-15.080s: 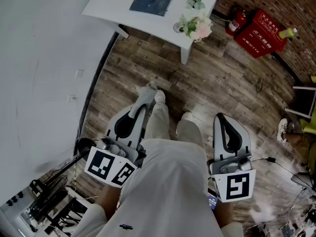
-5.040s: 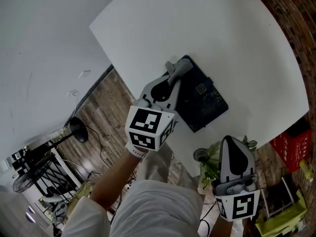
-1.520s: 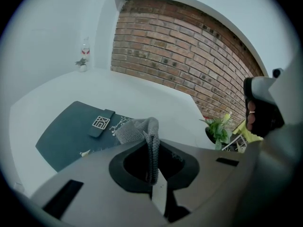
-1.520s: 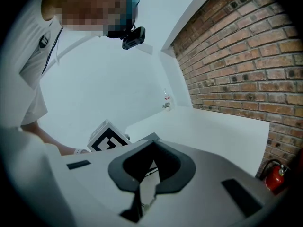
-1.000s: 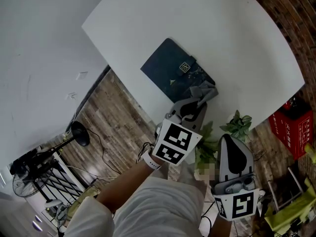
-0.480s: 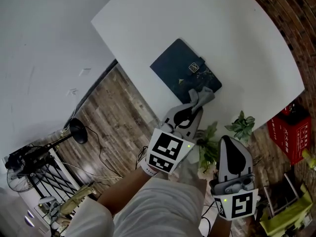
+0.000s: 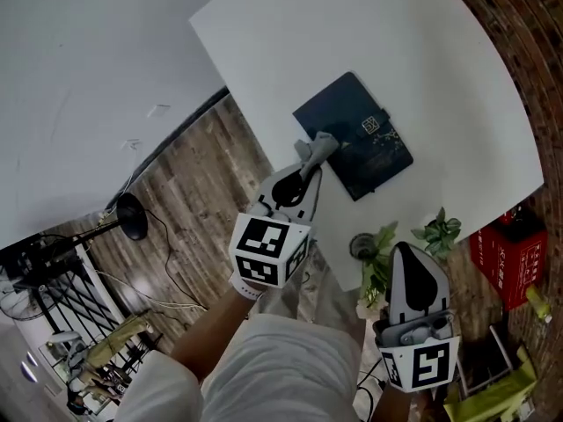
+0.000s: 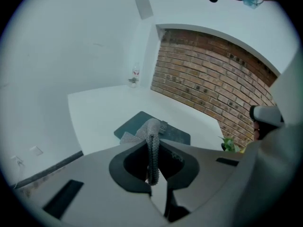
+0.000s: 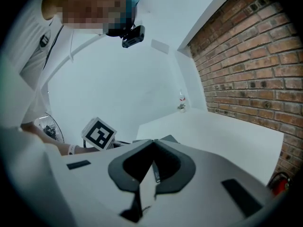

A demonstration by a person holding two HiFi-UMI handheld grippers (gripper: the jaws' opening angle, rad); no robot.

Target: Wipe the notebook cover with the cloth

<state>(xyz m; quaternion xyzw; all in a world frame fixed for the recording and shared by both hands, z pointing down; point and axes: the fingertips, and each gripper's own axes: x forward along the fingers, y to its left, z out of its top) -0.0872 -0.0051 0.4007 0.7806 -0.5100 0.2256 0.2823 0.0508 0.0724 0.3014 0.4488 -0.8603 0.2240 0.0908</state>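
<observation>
Head view: my left tongs (image 7: 315, 148) are clamped shut on a grey textured cloth (image 7: 320, 141), a bunched strip that sticks out past the tips. The cloth end sits at the near left corner of the dark blue rectangular notebook (image 7: 352, 130); I can't tell if it touches. The notebook lies closed and flat on the white table (image 7: 369, 25), close to the table's near edge. Its cover has a small pale square emblem by one edge and faint light specks near it. My right tongs (image 7: 410, 250) hang low off the table, well apart from the notebook and just beside a green leafy plant (image 7: 385, 243). Brown wood plank floor (image 7: 198, 192) is below, with a red box (image 7: 500, 255) at the right.

Left gripper view: the tongs (image 8: 152, 127) are pressed together on the cloth (image 8: 151, 143), which runs as a woven band down between them and bulges over the tips. The notebook (image 8: 176, 134) is right behind, its near corner covered by the cloth. The table (image 8: 102, 108) is around it and a red brick wall (image 8: 213, 74) behind.

Right gripper view: the tongs (image 9: 154, 144) are closed tip to tip with nothing between them. The left tongs' black-and-white marker cube (image 9: 99, 132) shows at the left, the table (image 9: 227, 124) is ahead and the brick wall (image 9: 246, 56) at the right.
</observation>
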